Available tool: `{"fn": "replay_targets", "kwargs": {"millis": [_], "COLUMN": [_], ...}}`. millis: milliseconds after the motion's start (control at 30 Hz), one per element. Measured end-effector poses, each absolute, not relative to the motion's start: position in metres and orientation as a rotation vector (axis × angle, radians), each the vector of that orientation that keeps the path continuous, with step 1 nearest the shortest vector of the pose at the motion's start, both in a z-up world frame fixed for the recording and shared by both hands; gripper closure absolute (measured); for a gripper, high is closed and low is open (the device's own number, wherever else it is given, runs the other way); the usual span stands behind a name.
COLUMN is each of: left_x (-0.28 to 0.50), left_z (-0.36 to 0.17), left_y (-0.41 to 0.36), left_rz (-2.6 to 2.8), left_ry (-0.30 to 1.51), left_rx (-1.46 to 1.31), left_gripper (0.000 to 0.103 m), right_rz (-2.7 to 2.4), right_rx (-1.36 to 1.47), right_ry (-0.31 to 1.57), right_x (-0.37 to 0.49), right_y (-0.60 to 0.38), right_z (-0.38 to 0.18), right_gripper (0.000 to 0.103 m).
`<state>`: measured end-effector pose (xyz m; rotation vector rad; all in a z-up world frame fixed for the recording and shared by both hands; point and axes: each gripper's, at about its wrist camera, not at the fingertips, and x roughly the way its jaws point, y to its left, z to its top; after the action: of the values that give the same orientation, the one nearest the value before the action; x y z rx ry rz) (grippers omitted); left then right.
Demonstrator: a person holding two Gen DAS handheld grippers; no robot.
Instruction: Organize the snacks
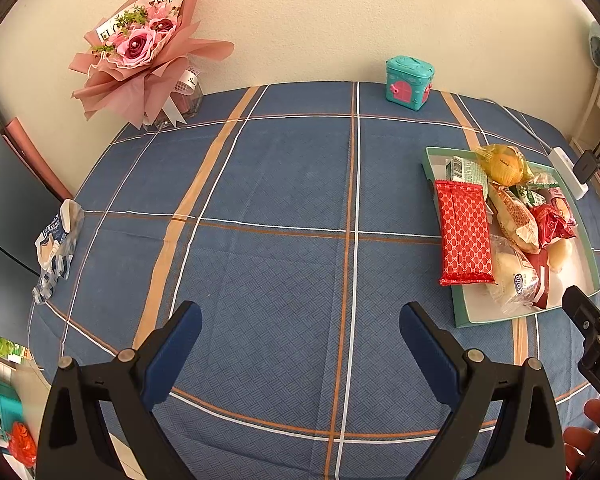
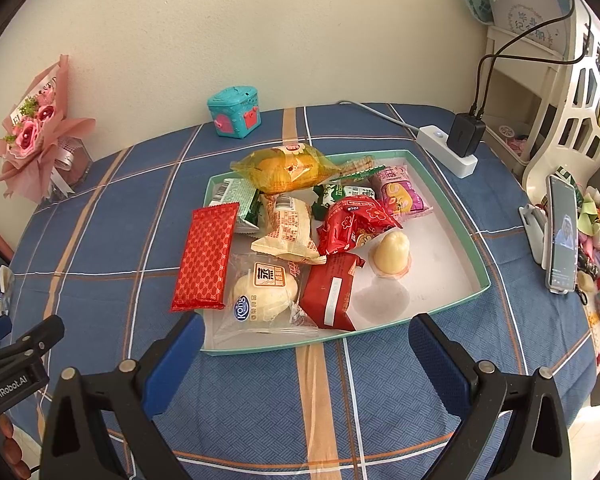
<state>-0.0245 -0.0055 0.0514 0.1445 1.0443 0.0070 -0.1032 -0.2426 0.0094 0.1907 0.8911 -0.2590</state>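
A shallow green-rimmed tray (image 2: 452, 208) on the blue plaid tablecloth holds several wrapped snacks: a yellow cake pack (image 2: 284, 168), a red wafer pack (image 2: 206, 256) lying over its left rim, a white bun (image 2: 266, 292), a red pouch (image 2: 352, 224) and a jelly cup (image 2: 392, 254). The tray shows at the right in the left wrist view (image 1: 466, 318). My right gripper (image 2: 306, 332) is open and empty, just short of the tray's near rim. My left gripper (image 1: 300, 320) is open and empty over bare cloth, left of the tray.
A teal toy box (image 1: 409, 83) and a pink bouquet (image 1: 140, 48) stand at the back by the wall. A crumpled wrapper (image 1: 56, 244) lies at the left table edge. A power strip with charger (image 2: 456, 144) and a phone on a stand (image 2: 560, 236) are to the right.
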Motion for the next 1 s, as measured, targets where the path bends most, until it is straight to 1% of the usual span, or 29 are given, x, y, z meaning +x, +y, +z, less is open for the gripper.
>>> {"fn": "replay_targets", "kwargs": {"millis": [1000], "left_x": [-0.0221], "left_z": [0.0488], "left_y": [-0.0036], "left_rz": [-0.004], "left_ry": [1.057], "left_rx": [0.14], "left_gripper": [0.004], "right_rz": [-0.256], "right_rx": [0.185], "right_ry": [0.896], "right_x": [-0.1024], "right_y": [-0.2412], "right_z": [0.0089], "right_gripper": [0.0]}}
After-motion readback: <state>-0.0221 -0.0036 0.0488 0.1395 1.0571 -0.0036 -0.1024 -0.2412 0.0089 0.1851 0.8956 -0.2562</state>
